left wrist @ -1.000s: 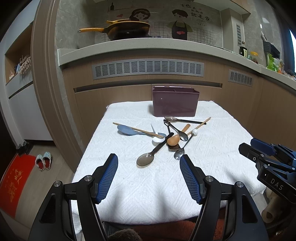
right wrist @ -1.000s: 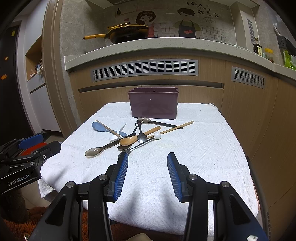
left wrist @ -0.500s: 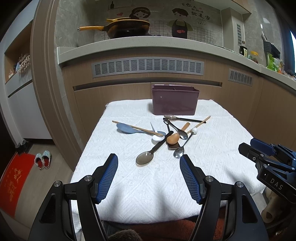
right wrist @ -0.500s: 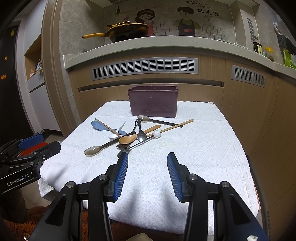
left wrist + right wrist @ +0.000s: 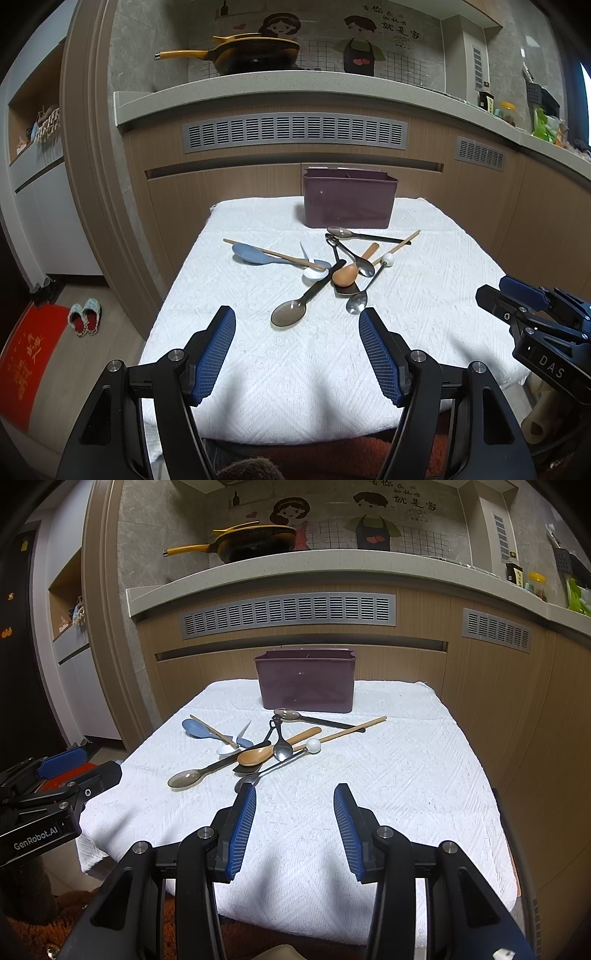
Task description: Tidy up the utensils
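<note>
A heap of spoons lies mid-table on a white towel (image 5: 258, 369): a wooden spoon (image 5: 347, 275) (image 5: 258, 755), a dark translucent spoon (image 5: 290, 314) (image 5: 184, 777), a blue spoon (image 5: 251, 254) (image 5: 195, 729), metal spoons and wooden chopsticks (image 5: 351, 729). A purple utensil box (image 5: 349, 201) (image 5: 306, 683) stands behind them. My left gripper (image 5: 297, 328) is open and empty, above the near table edge. My right gripper (image 5: 291, 805) is open and empty, short of the heap.
A kitchen counter (image 5: 295, 85) with a yellow-handled pan (image 5: 251, 55) runs behind the table. Wooden cabinets stand to the right. Slippers (image 5: 85, 317) and a red mat (image 5: 26, 362) lie on the floor at left.
Both grippers have moved slightly forward toward the spoons. Nothing on the table has moved.
</note>
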The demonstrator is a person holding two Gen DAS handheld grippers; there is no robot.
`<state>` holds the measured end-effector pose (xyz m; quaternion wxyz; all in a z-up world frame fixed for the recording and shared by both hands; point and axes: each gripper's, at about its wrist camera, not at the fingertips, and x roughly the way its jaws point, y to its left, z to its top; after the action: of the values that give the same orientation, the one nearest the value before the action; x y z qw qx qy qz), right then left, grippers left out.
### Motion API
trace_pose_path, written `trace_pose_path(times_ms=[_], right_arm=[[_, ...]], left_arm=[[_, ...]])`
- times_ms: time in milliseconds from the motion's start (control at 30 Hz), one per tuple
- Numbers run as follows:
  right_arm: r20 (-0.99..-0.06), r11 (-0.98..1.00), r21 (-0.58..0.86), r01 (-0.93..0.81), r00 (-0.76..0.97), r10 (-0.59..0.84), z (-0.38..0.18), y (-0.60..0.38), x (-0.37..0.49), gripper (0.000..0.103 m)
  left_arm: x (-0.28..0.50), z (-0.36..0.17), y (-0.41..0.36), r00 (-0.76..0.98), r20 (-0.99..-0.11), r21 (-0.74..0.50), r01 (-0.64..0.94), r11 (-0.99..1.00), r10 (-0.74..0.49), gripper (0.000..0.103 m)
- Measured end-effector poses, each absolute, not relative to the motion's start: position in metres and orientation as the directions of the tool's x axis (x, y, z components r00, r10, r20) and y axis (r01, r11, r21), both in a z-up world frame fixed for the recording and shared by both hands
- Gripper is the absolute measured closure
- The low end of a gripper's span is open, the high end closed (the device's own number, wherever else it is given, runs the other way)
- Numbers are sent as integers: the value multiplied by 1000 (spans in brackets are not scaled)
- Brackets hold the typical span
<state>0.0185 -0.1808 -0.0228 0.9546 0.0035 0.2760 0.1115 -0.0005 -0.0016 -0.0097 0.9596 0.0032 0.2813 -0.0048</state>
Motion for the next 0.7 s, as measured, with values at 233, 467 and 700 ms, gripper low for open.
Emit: trace_pose_path(times_ms=[233,467,700], right_arm=[[-527,975,69,-212,822,216,-23,-180,19,62],[-528,975,70,-213,821,217,-23,-181,19,62],[-528,975,70,-213,821,217,-23,-181,18,62]], left_arm=[[0,-9,-1,841,-541,3,11,1000,-8,33],[0,-8,-1,841,-541,3,12,1000,-8,33],[0,-8,0,840,-542,2,12,1000,-9,33]])
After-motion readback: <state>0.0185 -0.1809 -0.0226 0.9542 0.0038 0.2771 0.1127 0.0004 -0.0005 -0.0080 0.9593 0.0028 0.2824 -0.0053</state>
